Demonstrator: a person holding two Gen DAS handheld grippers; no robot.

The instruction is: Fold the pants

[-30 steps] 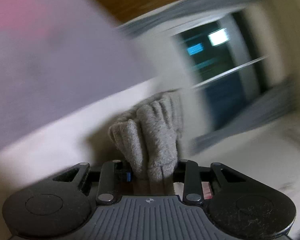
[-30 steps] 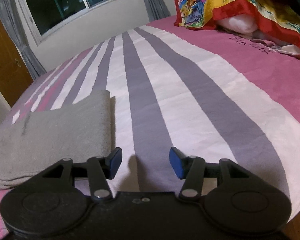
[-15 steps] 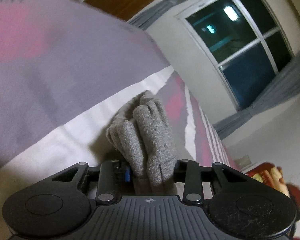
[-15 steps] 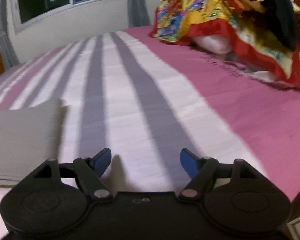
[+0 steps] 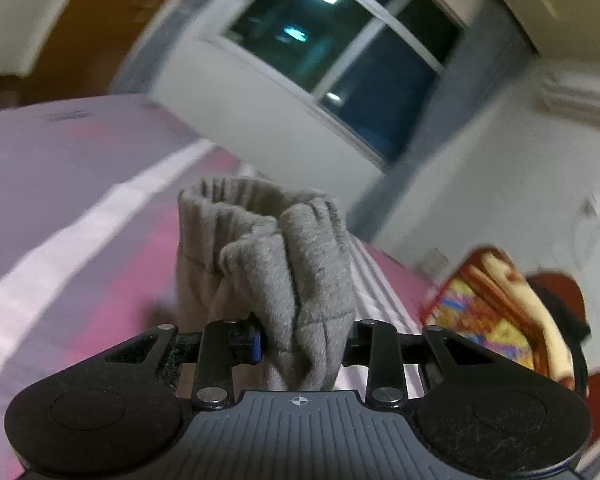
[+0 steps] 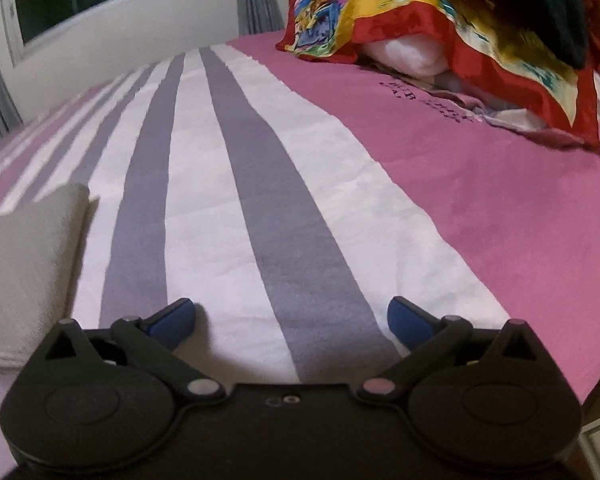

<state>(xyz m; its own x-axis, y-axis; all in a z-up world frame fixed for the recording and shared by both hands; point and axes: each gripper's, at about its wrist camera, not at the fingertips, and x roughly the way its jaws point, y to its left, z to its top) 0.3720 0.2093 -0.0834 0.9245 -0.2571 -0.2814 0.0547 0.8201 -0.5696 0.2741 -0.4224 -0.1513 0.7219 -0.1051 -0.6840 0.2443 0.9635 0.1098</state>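
Above the striped bed (image 6: 268,184) | left gripper (image 5: 304,336) clamped on bunched grey pants (image 5: 276,264) | right gripper (image 6: 292,316) spread wide, holding nothing | folded pants at bed's left edge

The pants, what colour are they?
Plain grey pants, seen best in the left wrist view.

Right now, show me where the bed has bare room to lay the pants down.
Free: the striped bedspread between the folded grey pants at left and the pink band, ahead of the open right gripper. Crowded: the far right corner, under the colourful blanket pile.
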